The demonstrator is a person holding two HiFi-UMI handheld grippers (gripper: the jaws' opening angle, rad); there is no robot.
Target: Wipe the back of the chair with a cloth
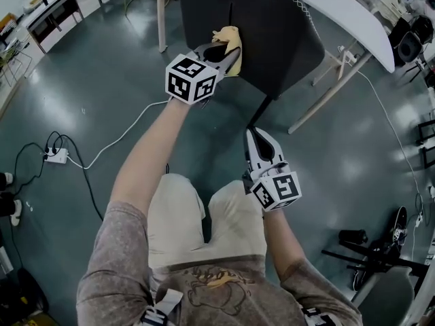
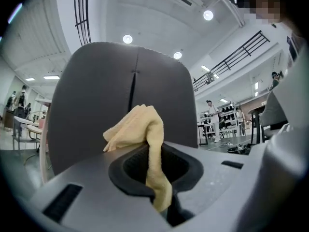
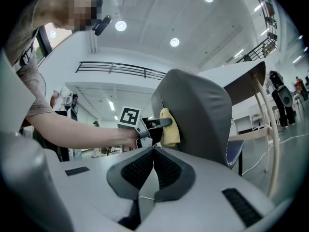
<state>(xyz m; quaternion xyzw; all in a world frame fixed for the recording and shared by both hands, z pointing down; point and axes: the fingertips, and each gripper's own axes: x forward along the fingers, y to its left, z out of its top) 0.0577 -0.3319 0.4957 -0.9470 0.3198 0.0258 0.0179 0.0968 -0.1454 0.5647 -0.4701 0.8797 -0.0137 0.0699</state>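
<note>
The dark grey chair back fills the top middle of the head view and stands broad ahead of the left gripper. A yellow cloth is pinched in my left gripper, which is shut on it and holds it against the chair back. In the left gripper view the cloth bunches up in front of the chair. My right gripper hangs lower, below the chair, jaws shut with nothing between them. From the right gripper view the chair, the cloth and the left gripper show from the side.
A white table with slanted legs stands behind the chair at the right. A white cable runs over the green floor to a power strip at the left. Dark equipment lies at the lower right.
</note>
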